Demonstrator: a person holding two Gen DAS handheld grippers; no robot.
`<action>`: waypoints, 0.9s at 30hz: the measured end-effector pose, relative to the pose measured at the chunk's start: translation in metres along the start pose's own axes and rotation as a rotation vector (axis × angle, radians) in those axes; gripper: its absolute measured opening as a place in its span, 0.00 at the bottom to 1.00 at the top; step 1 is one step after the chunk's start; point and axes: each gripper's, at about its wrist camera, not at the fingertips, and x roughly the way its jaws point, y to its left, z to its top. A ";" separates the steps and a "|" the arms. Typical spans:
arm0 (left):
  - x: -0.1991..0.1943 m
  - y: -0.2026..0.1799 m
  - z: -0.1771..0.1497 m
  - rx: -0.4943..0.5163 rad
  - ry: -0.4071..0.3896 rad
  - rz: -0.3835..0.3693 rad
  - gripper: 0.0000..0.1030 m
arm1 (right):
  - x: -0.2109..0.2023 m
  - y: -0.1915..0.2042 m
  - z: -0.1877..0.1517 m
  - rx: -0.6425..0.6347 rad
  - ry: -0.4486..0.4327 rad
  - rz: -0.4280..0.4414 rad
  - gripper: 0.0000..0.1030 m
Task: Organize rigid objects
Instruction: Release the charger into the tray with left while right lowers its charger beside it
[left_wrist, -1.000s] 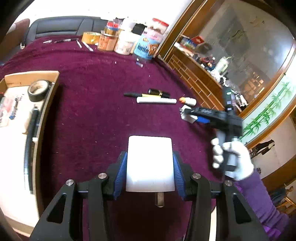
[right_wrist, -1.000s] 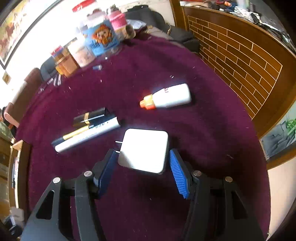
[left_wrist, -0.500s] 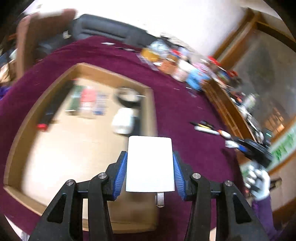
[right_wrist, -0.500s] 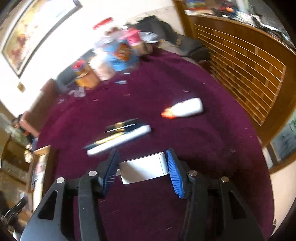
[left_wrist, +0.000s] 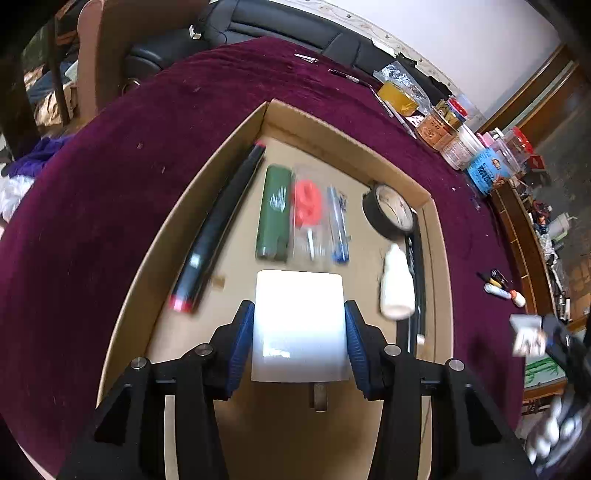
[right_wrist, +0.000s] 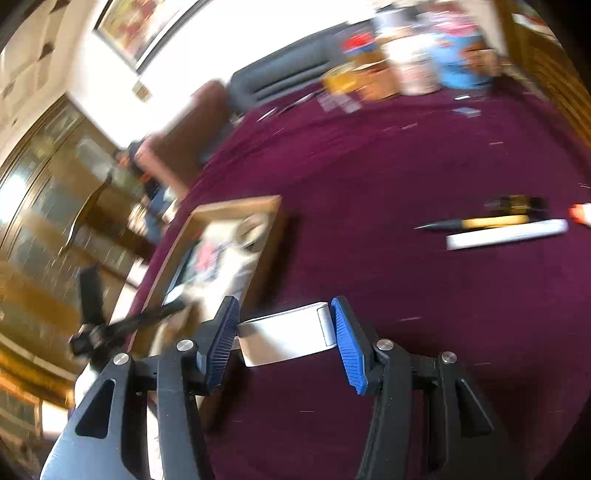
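Observation:
My left gripper (left_wrist: 299, 309) is shut on a white rectangular block (left_wrist: 299, 326) with a metal prong below it. It hangs over the open cardboard box (left_wrist: 343, 137). In the box lie a black tube (left_wrist: 218, 229), a green case (left_wrist: 274, 210), a bagged red item (left_wrist: 307, 205), a tape roll (left_wrist: 388, 212) and a white bottle (left_wrist: 395, 286). My right gripper (right_wrist: 284, 301) is shut on a flat white adapter (right_wrist: 284, 338), held above the purple cloth just right of the box (right_wrist: 236, 205). It shows blurred at the left wrist view's right edge.
A white marker (right_wrist: 506, 233), a yellow-and-black pen (right_wrist: 480, 222) and an orange-capped bottle (right_wrist: 580, 214) lie on the cloth to the right. Jars and tins (left_wrist: 461, 144) crowd the table's far edge. Chairs (left_wrist: 110, 44) stand behind, and a wooden cabinet (left_wrist: 524, 240) stands to the right.
My left gripper swung from over bare cloth to above the box, still holding the white block. My right gripper closed on the adapter, lifted it off the cloth and carried it left toward the box.

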 end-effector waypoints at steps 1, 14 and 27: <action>0.001 0.000 0.002 -0.008 -0.004 0.000 0.42 | 0.012 0.013 -0.001 -0.019 0.023 0.012 0.49; -0.070 0.033 -0.027 -0.018 -0.170 -0.143 0.50 | 0.121 0.118 -0.020 -0.262 0.176 0.040 0.49; -0.084 0.045 -0.044 0.005 -0.215 -0.178 0.52 | 0.105 0.123 -0.056 -0.453 0.226 -0.094 0.54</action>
